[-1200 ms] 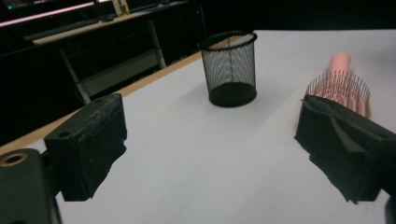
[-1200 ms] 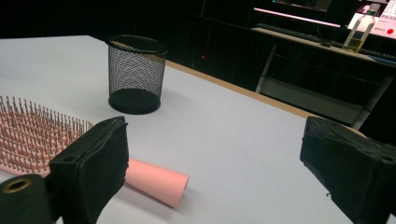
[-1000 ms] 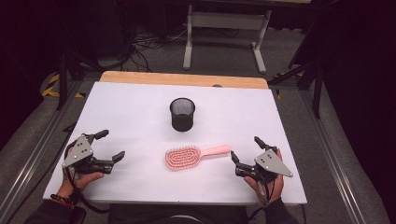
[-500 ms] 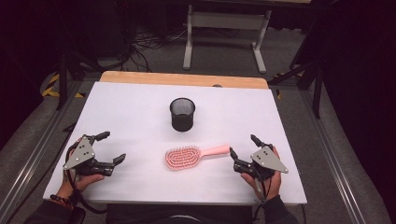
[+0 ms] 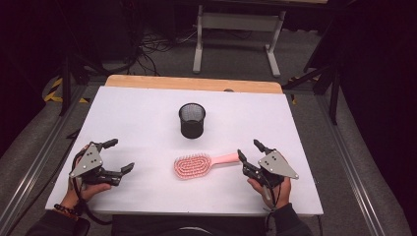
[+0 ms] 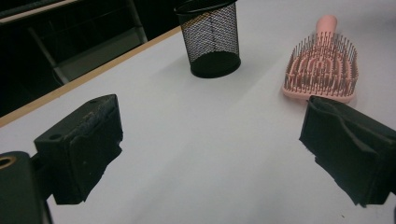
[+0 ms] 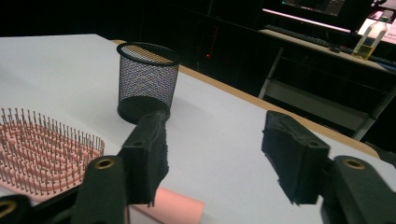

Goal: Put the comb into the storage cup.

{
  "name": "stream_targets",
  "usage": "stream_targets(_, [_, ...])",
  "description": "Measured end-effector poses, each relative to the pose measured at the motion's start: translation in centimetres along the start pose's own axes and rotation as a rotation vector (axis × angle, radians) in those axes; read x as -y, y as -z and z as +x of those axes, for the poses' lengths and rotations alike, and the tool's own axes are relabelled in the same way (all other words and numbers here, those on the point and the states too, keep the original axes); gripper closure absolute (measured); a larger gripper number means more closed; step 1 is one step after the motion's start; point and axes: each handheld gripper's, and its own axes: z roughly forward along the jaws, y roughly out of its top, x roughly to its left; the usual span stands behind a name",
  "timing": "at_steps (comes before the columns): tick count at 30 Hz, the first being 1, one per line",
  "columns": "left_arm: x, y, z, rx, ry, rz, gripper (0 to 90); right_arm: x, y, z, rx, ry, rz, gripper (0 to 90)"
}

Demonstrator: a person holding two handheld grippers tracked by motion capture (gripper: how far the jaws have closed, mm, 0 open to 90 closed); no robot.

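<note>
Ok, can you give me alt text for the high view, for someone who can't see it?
A pink hairbrush lies bristles up on a white table, its handle pointing at the open right gripper, which sits close to the handle's tip. A black mesh cup stands upright behind the brush, and the open left gripper rests near the table's left edge.

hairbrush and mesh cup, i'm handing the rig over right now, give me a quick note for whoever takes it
Left gripper: open, holds nothing, low over the near left part of the white table.
Right gripper: open, holds nothing, right at the handle end of the pink hairbrush; one jaw overlaps the handle tip in the right gripper view, contact cannot be told.
Hairbrush: flat, bristles up, near the table's front middle, handle toward the right gripper.
Black mesh cup: upright, beyond the brush, nothing visible inside it.
Done: nothing gripped or lifted.
Left: probably close on the handle; the cup looks a likely destination.
</note>
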Motion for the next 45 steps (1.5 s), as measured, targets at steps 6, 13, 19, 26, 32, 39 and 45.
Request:
stream_targets(6, [0.0, 0.0, 0.0, 0.001, 0.007, -0.007, 6.0, -0.6, -0.2, -0.4, 0.02, -0.013, -0.018, 51.1])
stream_targets(13, [-0.1, -0.1, 0.0, 0.0, 0.004, 0.0, 5.9, -1.2, -0.3, -0.7, 0.035, -0.029, -0.048, 44.6])
stream_targets(19, [0.0, -0.1, 0.0, 0.003, 0.007, 0.0, 5.9, -1.4, -0.4, -0.9, 0.047, -0.029, -0.061, 39.2])
stream_targets(26, [-0.1, -0.1, 0.0, -0.001, 0.003, 0.002, 6.0, -1.7, -0.9, -0.8, 0.05, -0.02, -0.061, 46.6])
stream_targets(32, [0.0, -0.2, -0.1, 0.003, 0.004, 0.006, 6.0, -1.9, -1.5, -0.7, 0.034, -0.014, -0.049, 60.6])
stream_targets(39, [-0.1, -0.2, -0.1, 0.004, -0.009, 0.006, 5.7, -1.9, -2.8, -1.2, 0.005, -0.044, 0.005, 79.4])
stream_targets(45, [-0.1, -0.2, 0.0, 0.006, -0.009, 0.005, 5.8, -1.6, -3.6, -2.5, -0.004, -0.089, 0.032, 89.8])
